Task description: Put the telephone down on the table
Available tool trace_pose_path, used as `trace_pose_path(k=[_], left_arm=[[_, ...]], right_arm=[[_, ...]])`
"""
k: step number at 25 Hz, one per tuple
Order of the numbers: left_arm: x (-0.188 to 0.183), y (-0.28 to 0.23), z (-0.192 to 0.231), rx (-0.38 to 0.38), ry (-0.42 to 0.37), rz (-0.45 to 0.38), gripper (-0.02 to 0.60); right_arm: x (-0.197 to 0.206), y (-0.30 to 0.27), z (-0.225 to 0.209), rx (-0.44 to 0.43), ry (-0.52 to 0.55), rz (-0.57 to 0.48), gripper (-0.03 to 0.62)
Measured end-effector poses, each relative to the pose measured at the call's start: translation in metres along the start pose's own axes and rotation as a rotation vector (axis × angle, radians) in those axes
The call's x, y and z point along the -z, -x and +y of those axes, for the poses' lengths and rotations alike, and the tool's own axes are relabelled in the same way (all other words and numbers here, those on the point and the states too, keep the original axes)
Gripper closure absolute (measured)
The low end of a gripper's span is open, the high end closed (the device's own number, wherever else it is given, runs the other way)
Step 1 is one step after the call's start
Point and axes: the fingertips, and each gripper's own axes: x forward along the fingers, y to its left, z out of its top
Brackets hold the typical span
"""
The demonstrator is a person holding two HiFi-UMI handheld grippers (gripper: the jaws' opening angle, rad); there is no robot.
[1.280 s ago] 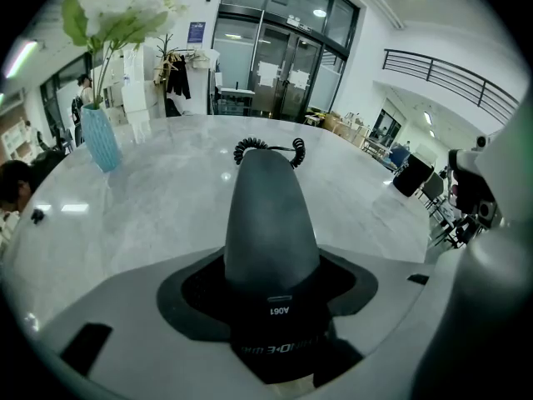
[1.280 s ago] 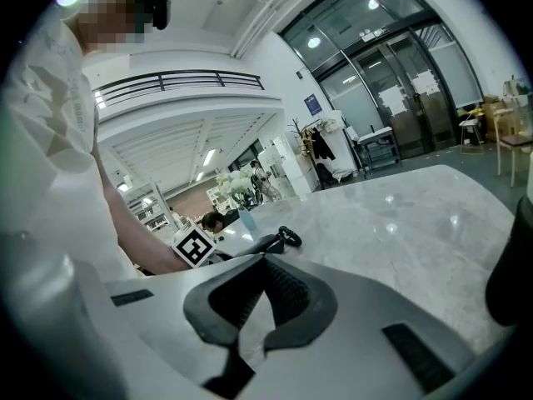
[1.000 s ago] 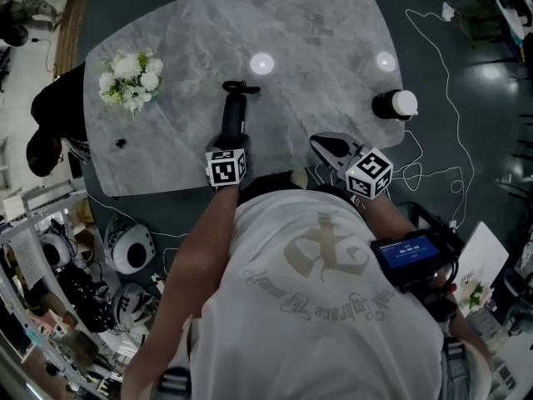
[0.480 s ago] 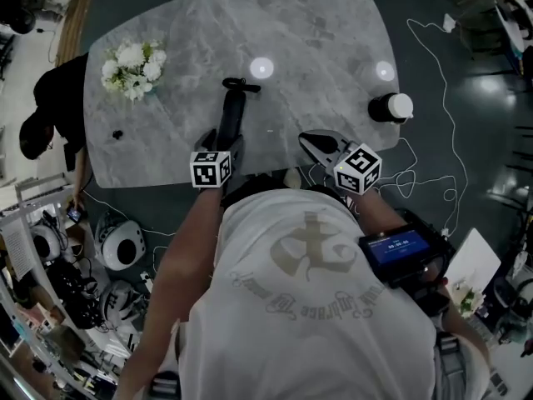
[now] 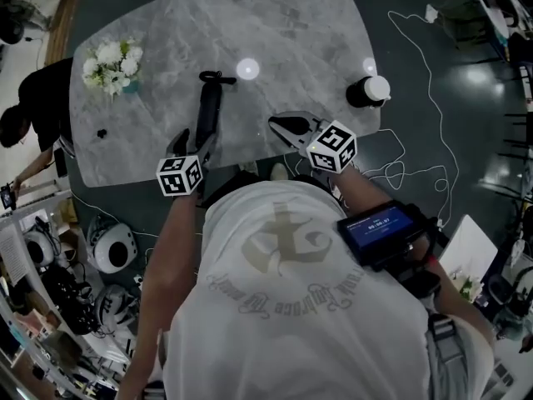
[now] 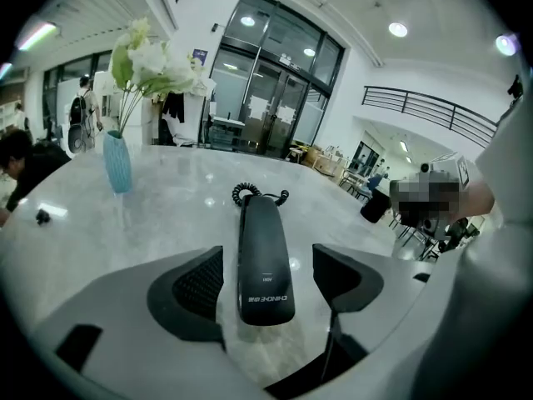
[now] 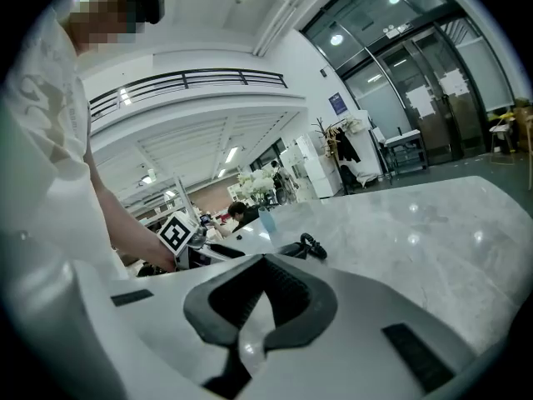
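The black telephone handset [image 5: 208,111] lies flat on the grey marble table [image 5: 275,32], its coiled cord [image 5: 215,77] at the far end. My left gripper [image 5: 193,146] stands open at the handset's near end. In the left gripper view the handset [image 6: 263,252] rests on the tabletop between the spread jaws of the left gripper [image 6: 266,267], with a gap on each side. My right gripper [image 5: 279,124] hovers over the table's near edge, to the right of the handset. Its jaws are shut with nothing between them, as the right gripper view shows [image 7: 250,330].
White flowers in a blue vase [image 5: 107,63] stand at the table's far left, with a small black object [image 5: 101,133] near them. A black cylinder with a white lid [image 5: 369,92] sits at the right edge. White cables [image 5: 416,165] trail over the floor. A person in black [image 5: 33,107] stands at the left.
My left gripper has let go of the handset and drawn back toward the table's near edge. The handset stays lying on the table. The right gripper stayed shut.
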Motion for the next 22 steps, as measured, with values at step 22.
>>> trace_pose_path(k=[22], left_arm=[[-0.023, 0.101, -0.094, 0.072, -0.026, -0.281, 0.424]], right_arm=[[-0.019, 0.030, 0.045, -0.084, 0.124, -0.059, 0.579]])
